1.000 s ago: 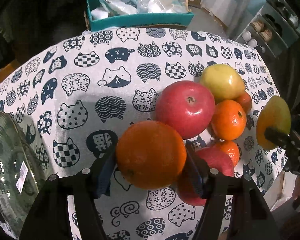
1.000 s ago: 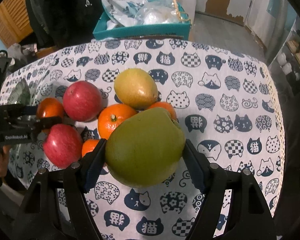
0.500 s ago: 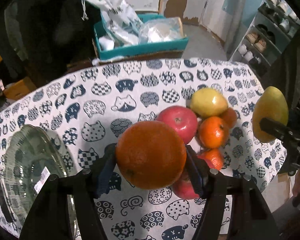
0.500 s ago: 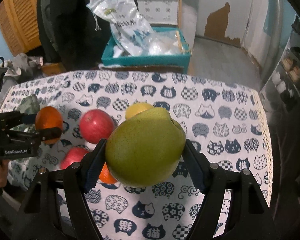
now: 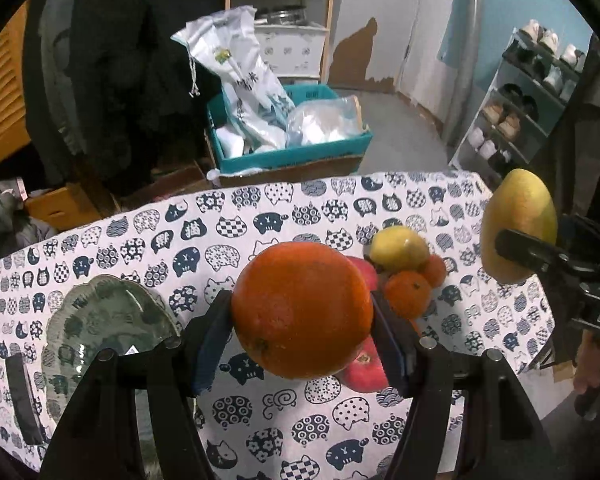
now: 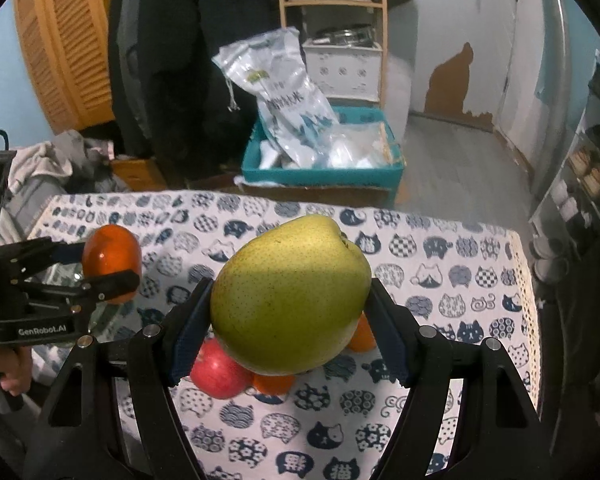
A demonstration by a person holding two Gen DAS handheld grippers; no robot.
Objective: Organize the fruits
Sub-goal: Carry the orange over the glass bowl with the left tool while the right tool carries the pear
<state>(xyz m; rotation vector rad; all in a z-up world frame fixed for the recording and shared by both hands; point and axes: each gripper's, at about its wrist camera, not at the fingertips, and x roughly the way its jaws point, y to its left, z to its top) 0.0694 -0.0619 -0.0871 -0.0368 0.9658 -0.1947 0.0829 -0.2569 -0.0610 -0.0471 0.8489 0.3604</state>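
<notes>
My left gripper (image 5: 302,316) is shut on a large orange (image 5: 303,309), held well above the cat-print tablecloth (image 5: 259,224). My right gripper (image 6: 289,312) is shut on a yellow-green pear (image 6: 289,294), also raised over the table. Each held fruit shows in the other view: the pear (image 5: 518,226) at the right, the orange (image 6: 111,258) at the left. Below lies a pile of fruit: a yellow pear (image 5: 398,248), small oranges (image 5: 408,294) and a red apple (image 6: 217,372), partly hidden by the held fruit.
A glass plate (image 5: 99,320) with a sticker lies at the table's left. Behind the table stand a teal crate (image 5: 287,152) of plastic bags, a wooden shelf (image 6: 332,20) and a shoe rack (image 5: 532,92). A hand (image 6: 7,368) grips the left tool.
Both grippers have risen and tilted up with their fruit still held. The table and the fruit pile look smaller and lower, and more of the room behind shows.
</notes>
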